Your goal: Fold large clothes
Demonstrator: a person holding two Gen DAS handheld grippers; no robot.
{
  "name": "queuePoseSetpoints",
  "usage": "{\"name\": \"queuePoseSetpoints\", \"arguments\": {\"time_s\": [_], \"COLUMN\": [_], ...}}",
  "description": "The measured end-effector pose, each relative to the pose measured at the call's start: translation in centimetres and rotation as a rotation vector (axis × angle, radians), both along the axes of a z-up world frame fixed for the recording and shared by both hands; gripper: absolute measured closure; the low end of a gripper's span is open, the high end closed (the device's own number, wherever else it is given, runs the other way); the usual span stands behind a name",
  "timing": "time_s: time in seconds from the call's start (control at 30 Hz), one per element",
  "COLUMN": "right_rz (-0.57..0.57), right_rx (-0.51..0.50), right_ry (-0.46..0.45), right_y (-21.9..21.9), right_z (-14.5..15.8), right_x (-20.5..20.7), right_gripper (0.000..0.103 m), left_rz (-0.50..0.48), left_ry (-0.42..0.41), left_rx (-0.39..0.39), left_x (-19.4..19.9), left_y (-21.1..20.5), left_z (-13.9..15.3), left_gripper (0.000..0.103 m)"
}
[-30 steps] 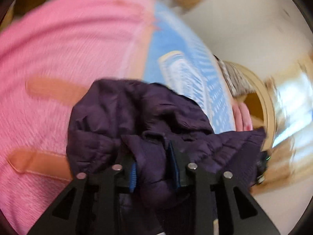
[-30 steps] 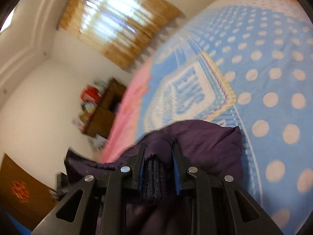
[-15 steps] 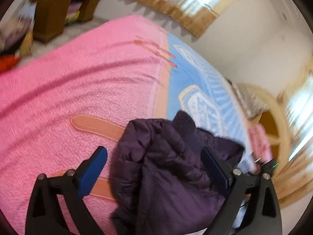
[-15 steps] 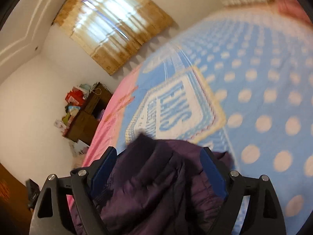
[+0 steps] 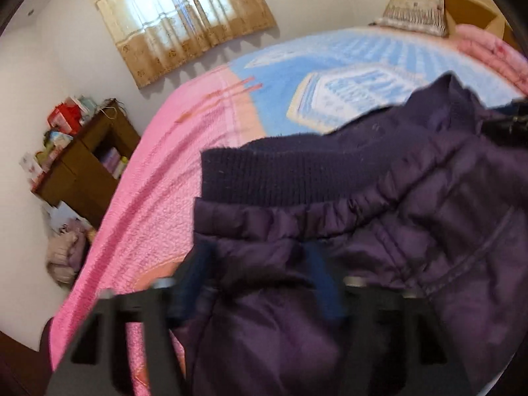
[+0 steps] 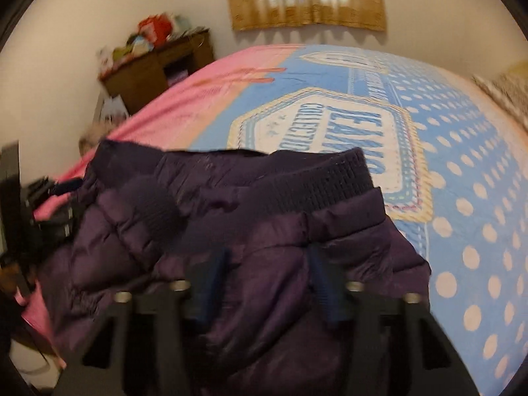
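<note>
A dark purple puffer jacket (image 5: 379,217) with a ribbed knit hem (image 5: 283,178) lies bunched on the bed. My left gripper (image 5: 257,283) has its blue-padded fingers closed in on a fold of the quilted fabric. In the right wrist view the same jacket (image 6: 250,231) fills the foreground, its ribbed band (image 6: 316,181) running across the top. My right gripper (image 6: 267,283) also pinches a fold of the jacket between its pads. The other gripper shows at the left edge of the right wrist view (image 6: 49,198).
The bed carries a pink cover (image 5: 158,178) and a blue polka-dot blanket (image 6: 478,198) with a printed badge. A wooden cabinet (image 5: 85,165) with clutter stands by the wall. A curtained window (image 5: 178,16) is behind. A pillow (image 5: 415,16) lies at the headboard.
Both grippers stood wide open over the jacket half a second ago. Now both have closed on folds of it, and the views have swung towards the window.
</note>
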State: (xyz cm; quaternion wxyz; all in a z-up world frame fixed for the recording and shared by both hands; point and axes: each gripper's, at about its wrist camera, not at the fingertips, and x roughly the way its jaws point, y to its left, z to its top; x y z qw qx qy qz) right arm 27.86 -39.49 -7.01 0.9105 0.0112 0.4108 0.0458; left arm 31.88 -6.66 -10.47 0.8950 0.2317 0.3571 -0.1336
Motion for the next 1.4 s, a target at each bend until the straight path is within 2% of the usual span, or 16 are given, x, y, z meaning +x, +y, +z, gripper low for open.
{"name": "queuePoseSetpoints", "arguments": {"time_s": [0.03,0.07,0.3,0.47,0.6,0.63,0.67,0.73,0.83,0.9,1.0,1.03,1.07,1.13,1.27,1.4], "right_rz": [0.002,0.001,-0.064,-0.141,-0.171,-0.175,-0.178,-0.173,-0.176,-0.171,-0.138,-0.125,-0.114,-0.112,-0.126,-0.143], "right_rx": [-0.030,-0.043,-0.020,0.039,0.059,0.071,0.079,0.096,0.133,0.142,0.064,0.037,0.022,0.017,0.031,0.035], "right_ry": [-0.022,-0.043,-0.224,-0.246,-0.180,-0.157,-0.151,-0.126,-0.104,-0.096,-0.090,-0.091,-0.090,-0.101,-0.196,-0.239], "right_y": [0.5,0.8,0.2,-0.2,-0.7,-1.0,-1.1,-1.4,-2.1,-2.2,-1.1,-0.6,-0.3,-0.1,-0.1,-0.1], "right_z": [0.6,1.0,5.6,5.6,3.3,2.5,2.0,1.0,0.1,0.3,0.9,1.0,1.2,1.7,4.4,6.1], "right_x": [-0.4,-0.7,-2.4,0.0,2.2,2.5,2.6,2.8,3.0,3.1,3.1,3.1,3.0,2.7,1.5,1.9], "right_gripper": [0.068,0.072,0.077,0.077,0.077,0.077,0.077,0.075,0.067,0.064,0.065,0.067,0.072,0.076,0.077,0.077], "left_rz": [-0.005,0.005,0.060,0.118,0.100,0.098,0.095,0.084,0.060,0.045,-0.009,-0.025,-0.016,-0.014,0.040,0.079], "left_ry": [0.007,0.000,-0.122,-0.259,-0.154,-0.142,-0.126,-0.077,-0.042,-0.004,0.009,-0.004,-0.036,-0.060,-0.096,-0.185], "left_rx": [-0.028,-0.051,-0.150,-0.135,-0.157,-0.141,-0.136,-0.134,-0.105,-0.111,-0.097,-0.083,-0.039,-0.034,-0.123,-0.117], "left_x": [0.1,-0.1,-1.2,0.3,3.0,3.0,3.1,3.0,3.4,3.6,3.0,2.6,2.1,1.8,2.0,2.8], "left_y": [0.2,0.4,1.2,0.9,0.2,-0.1,-0.4,-0.7,-1.3,-1.2,-1.8,-2.1,-2.4,-2.5,-0.8,-0.5], "left_z": [0.1,0.5,5.0,6.8,4.5,3.9,3.4,2.6,1.4,0.6,0.0,0.0,0.1,0.5,2.9,5.1], "left_gripper": [0.090,0.093,0.098,0.103,0.099,0.089,0.053,0.001,0.008,0.027,0.060,0.089,0.095,0.096,0.101,0.103]}}
